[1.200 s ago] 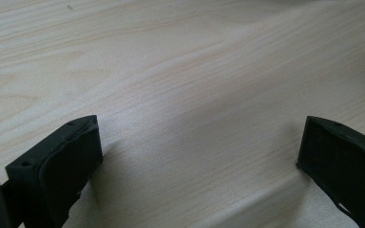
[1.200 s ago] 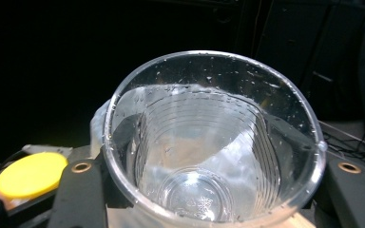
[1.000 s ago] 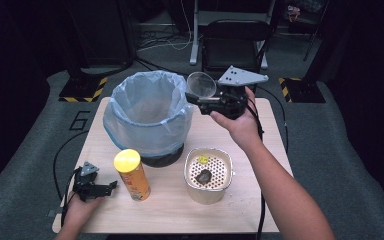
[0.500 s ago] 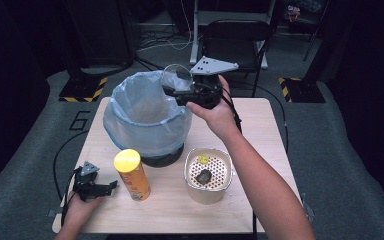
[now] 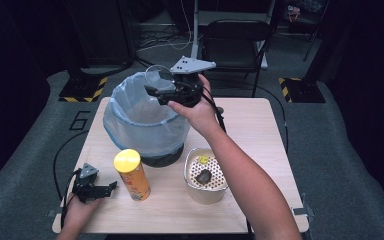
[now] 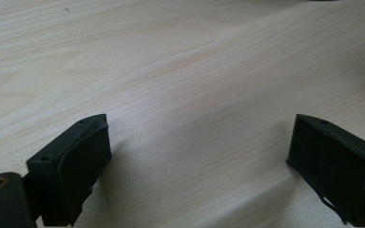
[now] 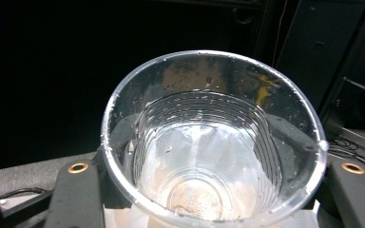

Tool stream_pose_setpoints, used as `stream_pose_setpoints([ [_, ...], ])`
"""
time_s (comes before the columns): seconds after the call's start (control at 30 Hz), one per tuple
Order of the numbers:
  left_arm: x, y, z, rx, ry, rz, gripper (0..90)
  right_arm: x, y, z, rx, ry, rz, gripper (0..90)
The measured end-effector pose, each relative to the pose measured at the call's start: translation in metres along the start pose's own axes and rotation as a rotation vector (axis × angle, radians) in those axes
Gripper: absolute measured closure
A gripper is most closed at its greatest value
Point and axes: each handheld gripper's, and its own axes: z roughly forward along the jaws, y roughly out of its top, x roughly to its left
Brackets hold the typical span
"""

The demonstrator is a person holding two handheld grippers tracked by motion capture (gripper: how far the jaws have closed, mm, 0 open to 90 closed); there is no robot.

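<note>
Right hand: while the forearm runs up from 6 o'clock in the high view and leans toward 11 o'clock, the hand (image 5: 196,112) carries the right tongs (image 5: 152,91) level above the bin, jaws pointing toward 9 o'clock.
Right tongs: closed round the clear ribbed plastic cup (image 7: 209,142), a black jaw on each flank of its wall; the grey three-cornered plate rides on top.
Cup place: over the bin's rim at its 1 o'clock edge, held clear of the bench; in the right gripper view its mouth faces the camera.
Bin: a round dark bin lined with a pale blue plastic bag (image 5: 140,122) stands at the middle of the light wooden bench (image 5: 260,130).
Left hand: low at 7 o'clock on the bench, the hand (image 5: 77,212) rests with the left tongs (image 5: 111,187) lying level, pointing toward 3 o'clock.
Left tongs: jaws apart with bare wood between them and gripping nothing; they have just been closing somewhat.
Other things: a tall orange tube with a yellow lid (image 5: 131,175) stands just beside the left tongs; a cream perforated metal pot (image 5: 206,177) with a dark lump inside stands at 5 o'clock of the bin.
</note>
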Motion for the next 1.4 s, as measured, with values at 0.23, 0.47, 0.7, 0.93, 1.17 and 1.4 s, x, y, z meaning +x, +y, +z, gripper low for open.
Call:
stream_pose_setpoints([
  [0.23, -0.002, -0.004, -0.007, 0.007, 0.009, -0.021, 10.5, 0.003, -0.002, 0.02, 0.022, 0.009, -0.007, 34.2],
  [0.47, 0.0, -0.006, -0.015, -0.014, -0.001, -0.037, 11.2, 0.0, -0.012, 0.041, 0.106, -0.021, 0.061, 14.2],
  [0.7, -0.001, -0.005, -0.02, -0.064, 0.006, -0.075, 4.0, 0.0, -0.015, 0.032, 0.092, -0.033, 0.043, 14.3],
  [0.93, 0.001, -0.002, -0.023, -0.067, -0.001, -0.072, 1.1, 0.0, -0.018, 0.002, 0.094, -0.035, 0.009, 16.5],
  [1.17, -0.002, 0.003, -0.027, -0.099, -0.046, -0.097, 0.1, -0.002, -0.031, -0.033, 0.111, -0.059, 0.022, 16.3],
  [1.4, -0.005, 0.007, -0.033, -0.105, -0.076, -0.087, 0.1, -0.003, -0.044, -0.062, 0.12, -0.083, 0.013, 16.3],
])
